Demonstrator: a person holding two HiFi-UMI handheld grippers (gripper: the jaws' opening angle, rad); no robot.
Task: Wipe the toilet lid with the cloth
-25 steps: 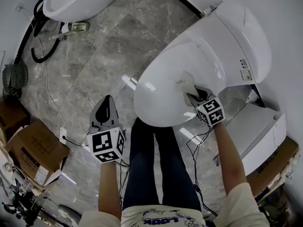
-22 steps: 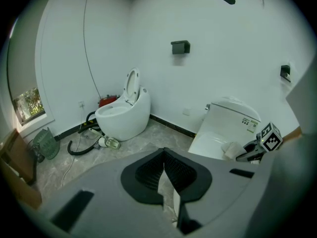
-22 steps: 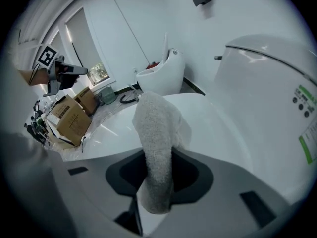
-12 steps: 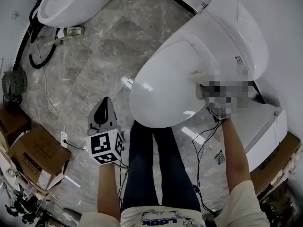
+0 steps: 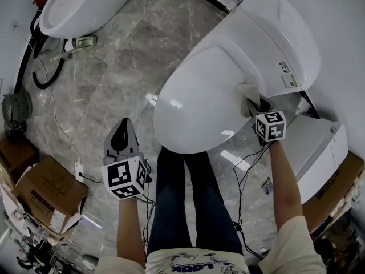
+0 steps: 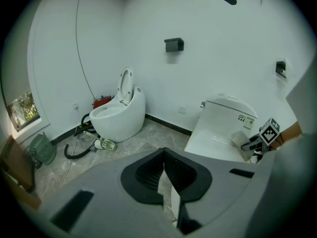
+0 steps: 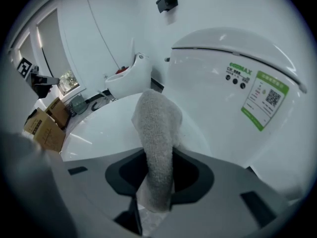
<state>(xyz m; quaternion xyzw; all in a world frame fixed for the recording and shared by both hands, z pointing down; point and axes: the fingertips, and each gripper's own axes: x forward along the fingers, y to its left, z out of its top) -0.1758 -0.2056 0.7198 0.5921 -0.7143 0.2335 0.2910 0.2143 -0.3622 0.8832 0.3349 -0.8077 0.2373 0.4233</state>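
In the head view the right gripper (image 5: 250, 103) holds the cloth (image 5: 247, 89) down on the closed toilet lid (image 5: 197, 104), at the lid's right edge near the hinge end, just beside the tank (image 5: 279, 33). The lid's long axis runs from the tank down toward the person's legs (image 5: 188, 198), so nearly all of its bare surface lies to the left of the cloth and nearer the person. The next stroke probably has to sweep that way. The left gripper (image 5: 121, 131) hangs over the marble floor (image 5: 114, 67), well apart from the lid. A cable (image 5: 242, 170) dangles beside the bowl.

In the left gripper view its fingers (image 6: 148, 175) are pressed together with nothing between them. The lid and the cloth show far off to the right, and a second toilet (image 6: 119, 115) stands against the wall.

In the right gripper view the fingers (image 7: 190, 175) pinch the cloth. Its free end folds forward onto the lid, and a green-edged label (image 7: 262, 100) sits on the tank to the right. Nothing lies on the lid to block a sweep.
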